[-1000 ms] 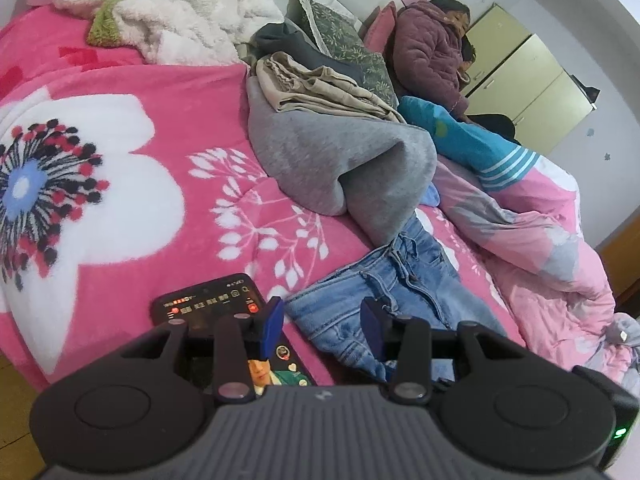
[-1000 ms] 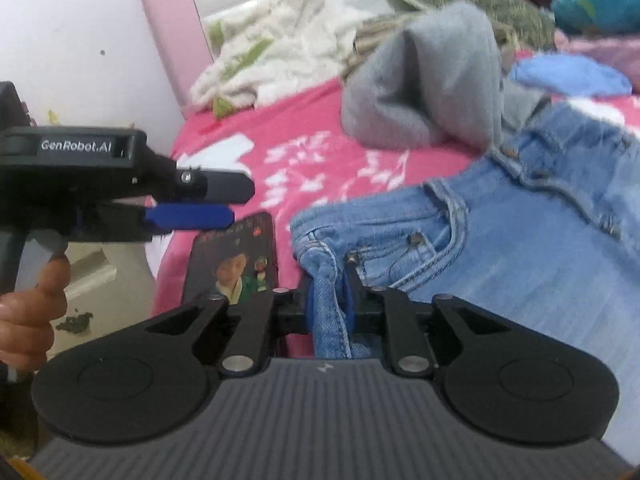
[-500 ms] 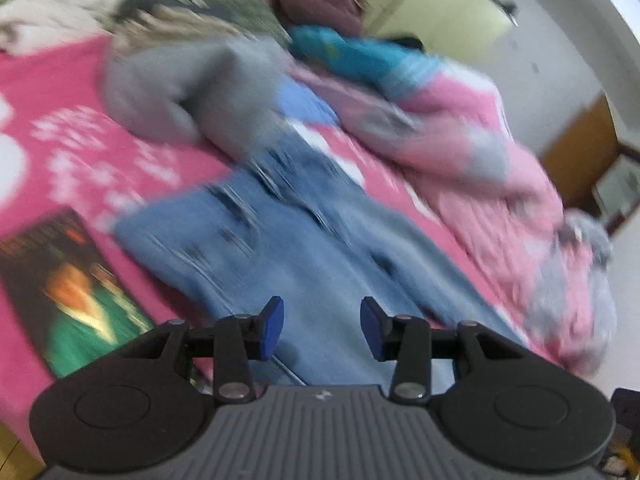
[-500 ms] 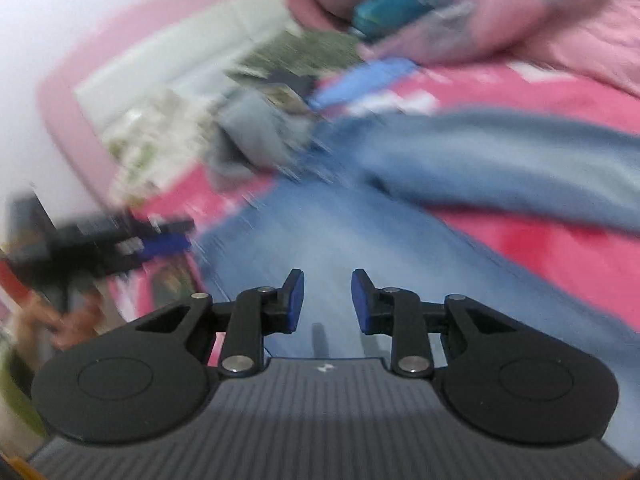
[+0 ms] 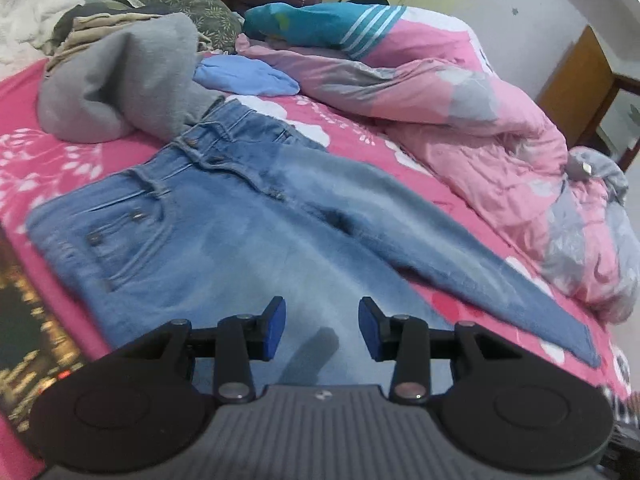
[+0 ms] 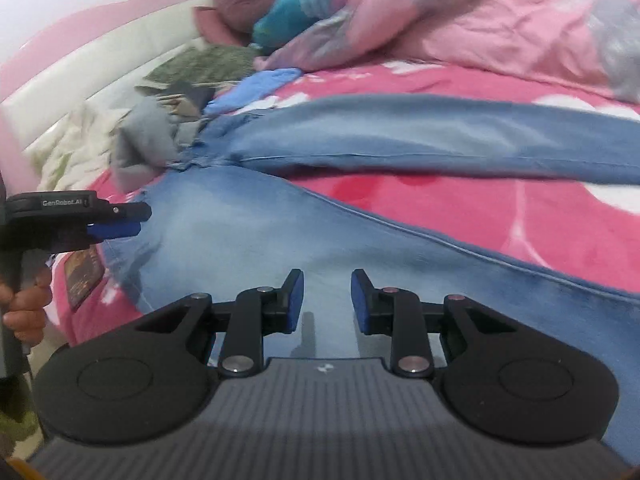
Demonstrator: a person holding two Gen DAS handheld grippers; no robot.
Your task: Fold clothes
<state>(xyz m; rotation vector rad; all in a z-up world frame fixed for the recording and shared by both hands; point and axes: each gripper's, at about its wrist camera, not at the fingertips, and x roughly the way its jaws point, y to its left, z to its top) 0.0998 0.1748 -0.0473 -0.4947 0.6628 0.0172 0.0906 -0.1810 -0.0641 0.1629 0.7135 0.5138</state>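
Jeans [image 5: 248,240] lie flat on pink bed [image 5: 72,160], legs spread right, grey top [image 5: 120,80] at far waistband, left gripper [image 5: 320,330] and right gripper [image 6: 326,302] above denim, jaws apart, empty

- one pair of jeans [image 5: 248,240], center
- one grey sweatshirt [image 5: 120,84] at 10 o'clock
- one phone [image 5: 24,340] at 8
- two grippers: left gripper [image 5: 320,328], right gripper [image 6: 326,300]

We are seeing the jeans [image 5: 248,232] lying flat on the bed [image 5: 360,140], a sweatshirt [image 5: 120,84] overlapping their waistband behind, the quilt [image 5: 460,120] lying right, a phone [image 5: 28,340] left.
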